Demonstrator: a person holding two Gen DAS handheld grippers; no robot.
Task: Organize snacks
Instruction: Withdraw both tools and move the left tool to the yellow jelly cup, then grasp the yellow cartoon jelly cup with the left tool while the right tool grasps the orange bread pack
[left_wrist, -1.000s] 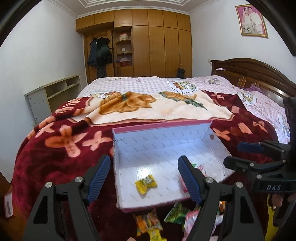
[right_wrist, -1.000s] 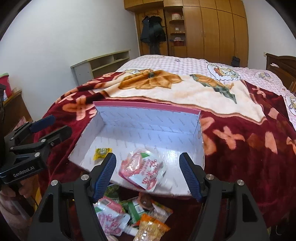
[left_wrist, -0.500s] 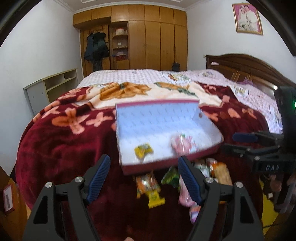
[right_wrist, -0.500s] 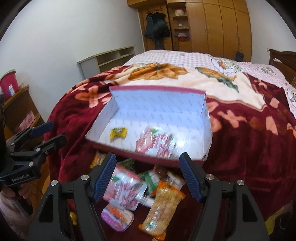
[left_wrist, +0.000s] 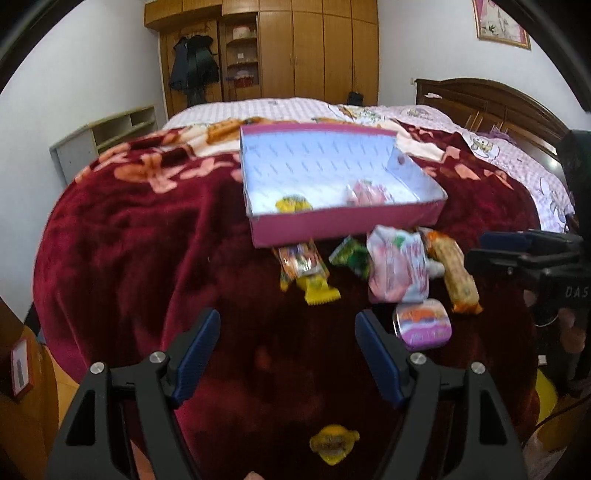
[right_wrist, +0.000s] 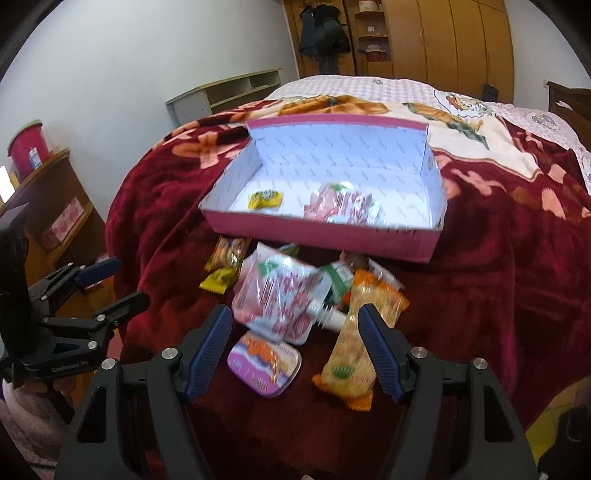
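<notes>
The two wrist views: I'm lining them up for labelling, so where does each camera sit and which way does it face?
Left wrist: on the left gripper, facing down the bed at the pink box; right gripper at its right edge.
Right wrist: on the right gripper, above the loose snacks; left gripper at its left edge.
Shared: box, snacks, red blanket.

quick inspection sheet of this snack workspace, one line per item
surface: red floral blanket on a bed
job's things: pink box holds a yellow candy and a pink pouch; loose before it lie a large pink pouch, orange packet, purple tub, more small packs
clutter: yellow candy alone at the blanket's near edge
grippers: left gripper and right gripper open, empty
cables: nothing seen
surroundings: wardrobe, headboard, low shelf
</notes>
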